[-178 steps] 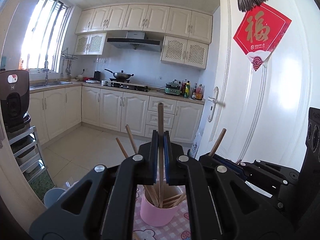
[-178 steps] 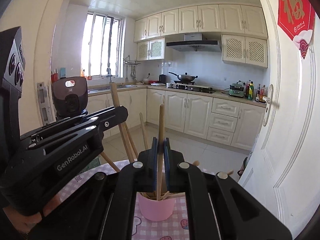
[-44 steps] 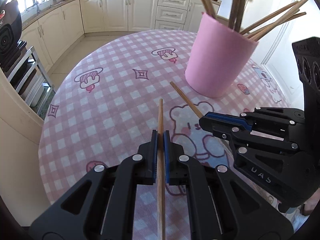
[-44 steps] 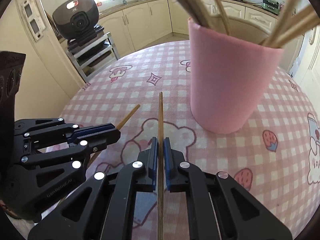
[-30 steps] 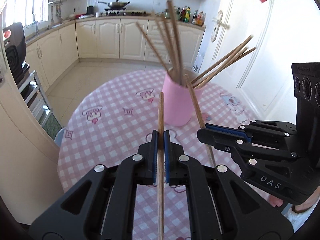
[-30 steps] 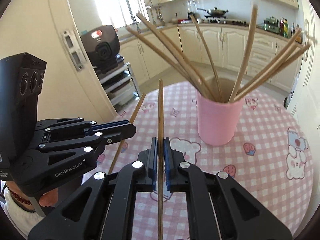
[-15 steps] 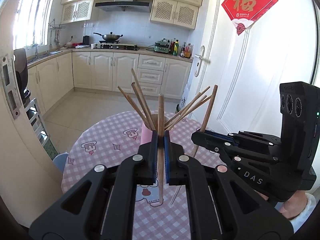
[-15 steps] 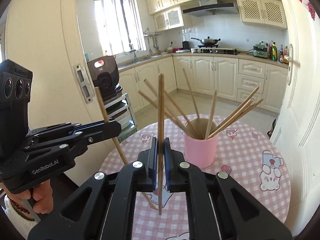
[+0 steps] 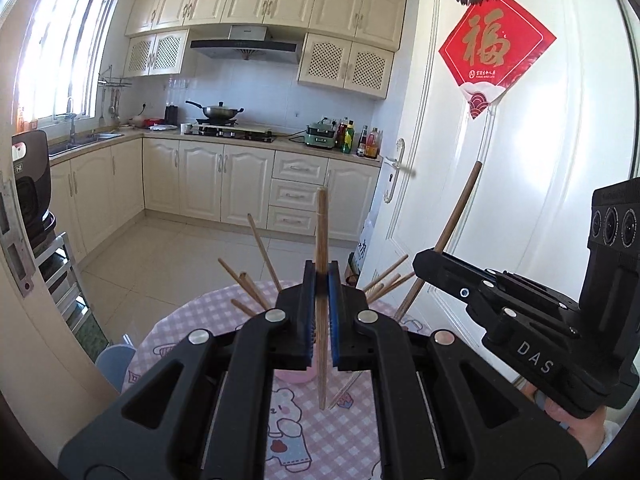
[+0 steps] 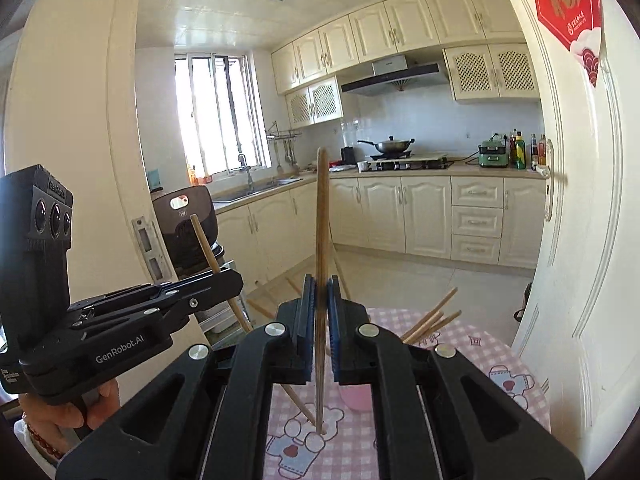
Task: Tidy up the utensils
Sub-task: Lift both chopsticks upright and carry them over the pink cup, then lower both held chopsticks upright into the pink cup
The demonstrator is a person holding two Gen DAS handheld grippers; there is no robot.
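Hovering over the worktop (image 9: 192, 340), checked pink cloth showing below both tongs. Standing on it under and just ahead of the tips: pink cup (image 10: 358, 398), mostly hidden, sticks (image 9: 256, 276) fanning out of it. Gripping one chopstick (image 9: 321, 300) in the left tongs (image 9: 321, 312), jaws narrow, clamped at mid-length, long axis near upright. Gripping another chopstick (image 10: 321, 280) the same way in the right tongs (image 10: 320, 316), lower tip hanging over the cloth short of the cup. Needing, probably, a carry forward and a drop tip-first; neither hand clearly nearer the cup.
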